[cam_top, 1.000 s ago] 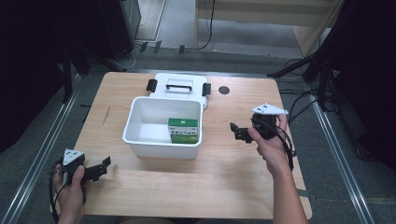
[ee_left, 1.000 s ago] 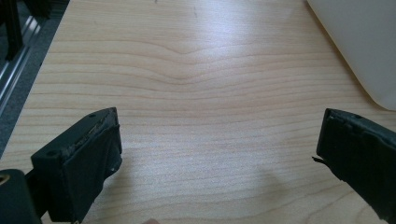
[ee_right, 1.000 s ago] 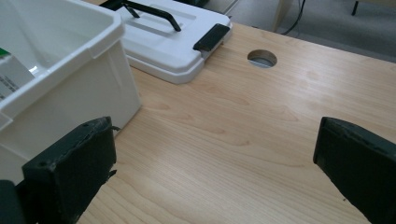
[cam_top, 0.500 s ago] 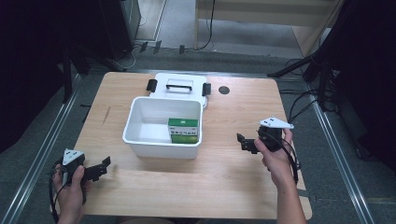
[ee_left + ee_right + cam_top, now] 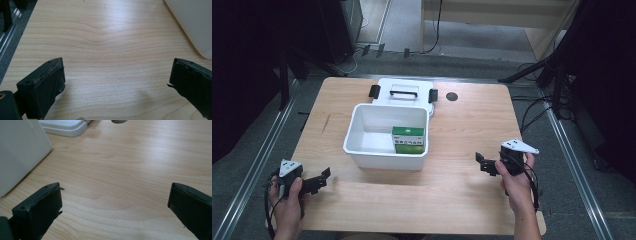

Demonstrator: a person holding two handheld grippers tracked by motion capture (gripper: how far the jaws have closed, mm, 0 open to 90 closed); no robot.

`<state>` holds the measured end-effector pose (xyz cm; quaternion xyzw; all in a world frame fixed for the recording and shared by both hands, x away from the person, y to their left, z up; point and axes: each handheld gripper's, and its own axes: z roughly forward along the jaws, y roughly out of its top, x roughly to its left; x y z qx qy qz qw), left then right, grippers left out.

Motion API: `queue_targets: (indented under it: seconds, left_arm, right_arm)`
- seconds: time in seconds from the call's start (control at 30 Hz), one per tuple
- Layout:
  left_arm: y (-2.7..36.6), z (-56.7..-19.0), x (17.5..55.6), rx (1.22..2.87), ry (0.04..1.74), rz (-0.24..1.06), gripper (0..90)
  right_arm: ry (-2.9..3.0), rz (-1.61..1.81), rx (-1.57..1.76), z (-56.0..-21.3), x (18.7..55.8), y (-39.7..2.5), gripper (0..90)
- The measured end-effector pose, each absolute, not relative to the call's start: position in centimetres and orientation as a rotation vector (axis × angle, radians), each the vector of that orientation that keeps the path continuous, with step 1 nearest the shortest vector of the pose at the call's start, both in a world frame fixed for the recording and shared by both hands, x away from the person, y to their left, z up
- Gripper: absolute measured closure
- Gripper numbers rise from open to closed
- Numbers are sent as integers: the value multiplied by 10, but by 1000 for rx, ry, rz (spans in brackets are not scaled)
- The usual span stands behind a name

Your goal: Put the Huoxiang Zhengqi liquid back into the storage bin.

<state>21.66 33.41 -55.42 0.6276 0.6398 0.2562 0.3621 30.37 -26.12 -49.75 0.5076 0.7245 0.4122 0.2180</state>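
1. Green-and-white cardboard carton [image 5: 408, 138]: lying inside open white plastic bin [image 5: 362, 150] at table centre, against its right wall; seemingly already placed.
2. White hinged lid [image 5: 402, 92] with black latches: lying flat behind bin; closing likely remaining.
3. Left gripper [image 5: 318, 181]: resting at near-left corner, jaws spread wide, holding nothing.
4. Right gripper [image 5: 482, 164]: hovering right of bin, jaws gaping, empty.
5. Pale wooden tabletop [image 5: 462, 200]: offering bare room on both flanks; front edge near.
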Motion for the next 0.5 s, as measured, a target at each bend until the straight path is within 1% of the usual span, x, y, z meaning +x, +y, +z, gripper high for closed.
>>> queue_targets:
  seconds: [0.5]
  left_arm:
    - [334,-554,216,1617,1649,661,10]
  right_arm:
    - [1950,1142,1497,-521,279,-291,0]
